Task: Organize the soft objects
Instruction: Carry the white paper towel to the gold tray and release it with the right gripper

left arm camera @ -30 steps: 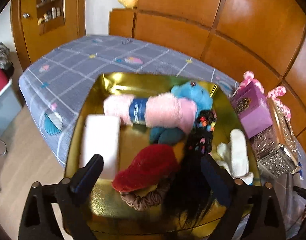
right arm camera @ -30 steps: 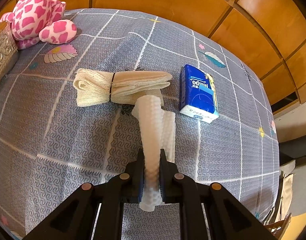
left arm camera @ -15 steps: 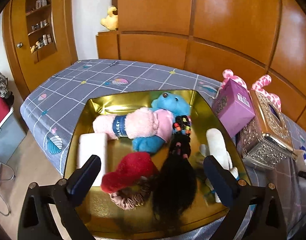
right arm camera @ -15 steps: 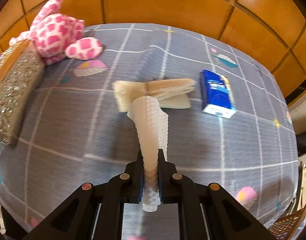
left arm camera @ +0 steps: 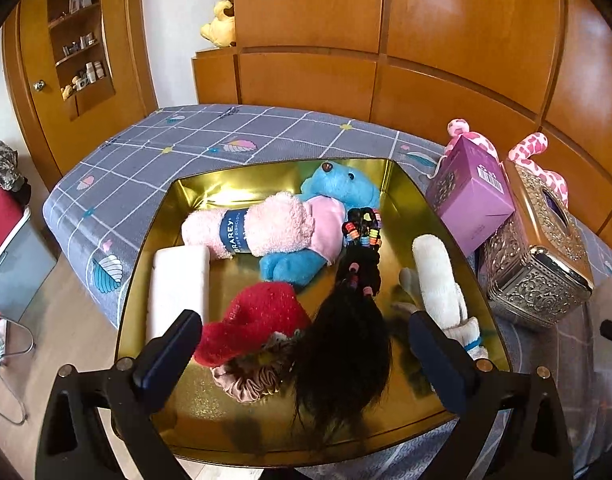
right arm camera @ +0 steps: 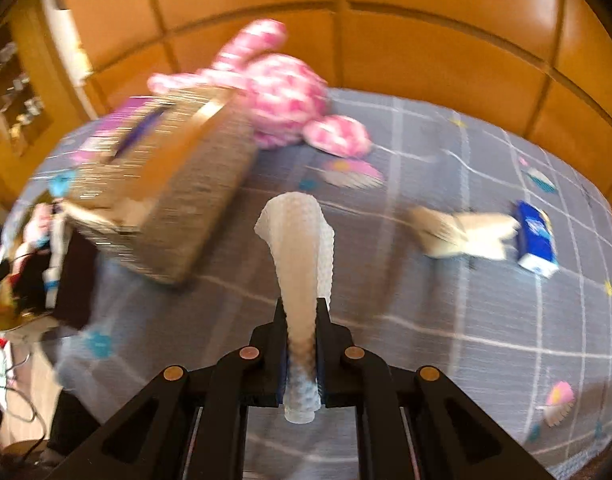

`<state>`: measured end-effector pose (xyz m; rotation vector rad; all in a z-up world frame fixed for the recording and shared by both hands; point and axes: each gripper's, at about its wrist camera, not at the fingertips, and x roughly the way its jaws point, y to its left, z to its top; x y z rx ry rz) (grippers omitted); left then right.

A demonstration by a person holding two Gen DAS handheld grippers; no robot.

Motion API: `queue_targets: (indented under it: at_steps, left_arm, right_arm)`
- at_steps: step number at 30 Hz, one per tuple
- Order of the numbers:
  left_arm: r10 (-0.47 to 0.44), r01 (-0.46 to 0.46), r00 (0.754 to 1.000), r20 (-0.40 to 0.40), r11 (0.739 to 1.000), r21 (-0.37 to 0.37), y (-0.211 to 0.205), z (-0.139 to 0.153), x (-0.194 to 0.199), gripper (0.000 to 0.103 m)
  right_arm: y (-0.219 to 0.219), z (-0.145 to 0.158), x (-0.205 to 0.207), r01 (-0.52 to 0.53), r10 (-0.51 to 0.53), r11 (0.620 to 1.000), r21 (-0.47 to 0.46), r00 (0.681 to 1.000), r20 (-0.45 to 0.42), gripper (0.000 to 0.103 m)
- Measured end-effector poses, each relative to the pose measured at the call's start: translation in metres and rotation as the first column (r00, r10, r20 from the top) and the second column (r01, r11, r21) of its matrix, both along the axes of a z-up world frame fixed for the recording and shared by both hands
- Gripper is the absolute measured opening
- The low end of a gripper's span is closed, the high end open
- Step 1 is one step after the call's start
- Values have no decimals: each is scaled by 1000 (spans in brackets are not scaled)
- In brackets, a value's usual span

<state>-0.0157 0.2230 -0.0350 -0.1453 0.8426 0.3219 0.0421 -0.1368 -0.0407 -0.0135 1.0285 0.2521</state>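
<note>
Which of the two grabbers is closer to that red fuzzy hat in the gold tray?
Left. The left gripper hangs open right over the red hat; the right gripper, clamping a white cloth, is off over the bedspread.

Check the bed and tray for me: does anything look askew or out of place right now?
Nothing spilled or damaged. One oddity: the purple box sits tilted, leaning on the ornate silver tissue box beside the gold tray. A beige cloth bundle and blue tissue pack lie loose on the bed. The right gripper holds a white textured cloth.
</note>
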Motion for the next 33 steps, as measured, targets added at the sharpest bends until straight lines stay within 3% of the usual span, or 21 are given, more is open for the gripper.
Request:
queue_targets:
  at_steps: [7, 16, 33]
  left_arm:
    - [7, -7, 1000, -3, 1000, 4, 0, 1, 0, 103]
    - [14, -14, 1000, -4, 1000, 4, 3, 1, 0, 103]
    - [46, -47, 999, 24, 999, 23, 12, 9, -3, 103]
  right_arm:
    - [46, 19, -20, -144, 140, 988, 54, 988, 57, 9]
    - [87, 24, -37, -276, 272, 956, 101, 961, 60, 9]
    - [186, 26, -29, -468, 488, 851, 239, 872, -28, 9]
